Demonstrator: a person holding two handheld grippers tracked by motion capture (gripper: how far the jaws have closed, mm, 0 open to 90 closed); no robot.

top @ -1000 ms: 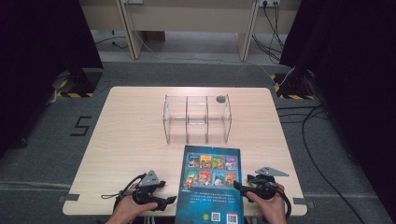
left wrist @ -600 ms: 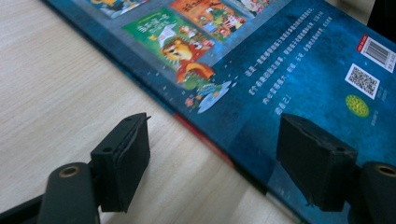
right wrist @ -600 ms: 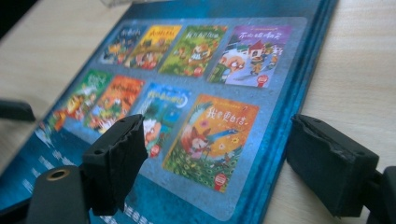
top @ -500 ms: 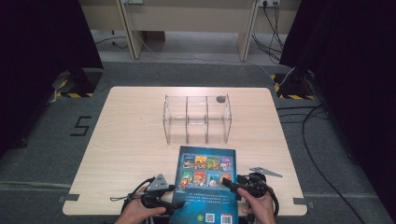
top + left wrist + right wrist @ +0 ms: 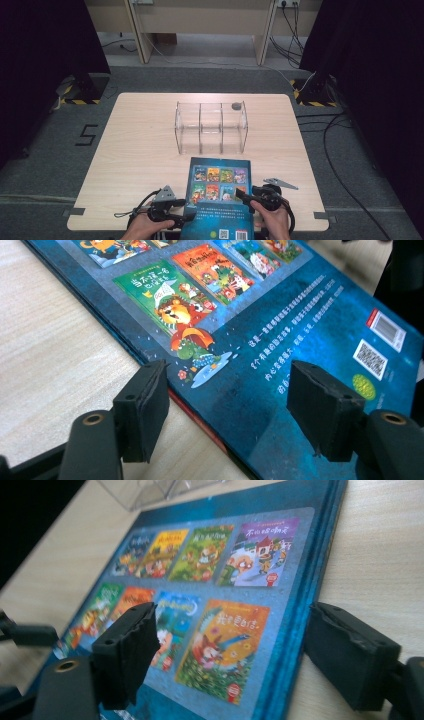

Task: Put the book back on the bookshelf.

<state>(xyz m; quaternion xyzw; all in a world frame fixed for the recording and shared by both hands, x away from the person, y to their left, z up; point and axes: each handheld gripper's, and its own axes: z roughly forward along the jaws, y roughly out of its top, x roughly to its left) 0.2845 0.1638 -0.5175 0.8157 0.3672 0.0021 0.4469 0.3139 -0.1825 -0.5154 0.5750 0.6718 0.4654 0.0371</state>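
The blue book [image 5: 218,200] lay flat at the table's near edge, its long axis running away from you. Your left gripper [image 5: 227,407] straddled its left edge, jaws narrowing without pinching; your right gripper [image 5: 227,652] stood spread across its right edge.

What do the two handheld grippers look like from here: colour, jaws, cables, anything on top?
Both are black. The left gripper and right gripper each carry a grey three-cornered plate on top and trail a black cable. Each has two blocky black jaws with flat pads and a brass-coloured eyelet at the base. No sleeves show.
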